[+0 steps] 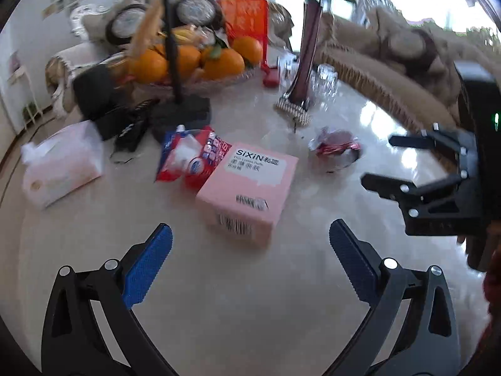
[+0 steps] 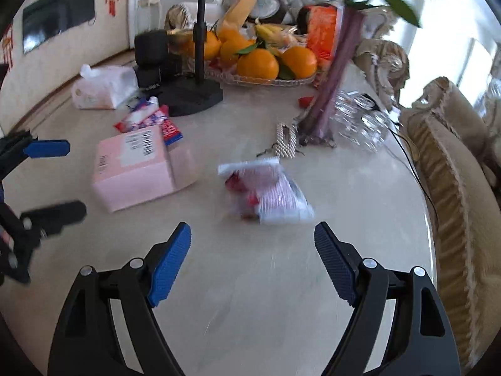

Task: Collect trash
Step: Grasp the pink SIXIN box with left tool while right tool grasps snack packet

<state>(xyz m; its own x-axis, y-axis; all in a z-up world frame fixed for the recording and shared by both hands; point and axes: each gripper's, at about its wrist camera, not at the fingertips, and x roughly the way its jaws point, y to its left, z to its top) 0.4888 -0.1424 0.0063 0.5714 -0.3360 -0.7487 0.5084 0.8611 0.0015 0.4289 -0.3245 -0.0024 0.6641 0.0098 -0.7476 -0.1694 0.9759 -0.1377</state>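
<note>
On the pale marble table [image 1: 238,297] lies a pink box [image 1: 247,185] with a red and blue snack wrapper [image 1: 191,156] just behind it. A crumpled red and white wrapper [image 1: 336,147] lies to the right of the box. My left gripper [image 1: 250,235] is open and empty, just short of the box. In the right wrist view the crumpled wrapper [image 2: 269,194] lies just beyond my right gripper [image 2: 253,232], which is open and holds nothing. The pink box [image 2: 137,169] is to its left. Each gripper shows in the other's view, right gripper [image 1: 377,159] and left gripper [image 2: 75,180].
Behind the trash stand a glass bowl of oranges [image 1: 188,59], a black stand with its pole [image 1: 181,112], a tissue pack [image 1: 62,169], a purple vase [image 2: 332,91] and several clear glasses [image 2: 360,119]. A fringed sofa cushion [image 2: 451,188] borders the table's right edge.
</note>
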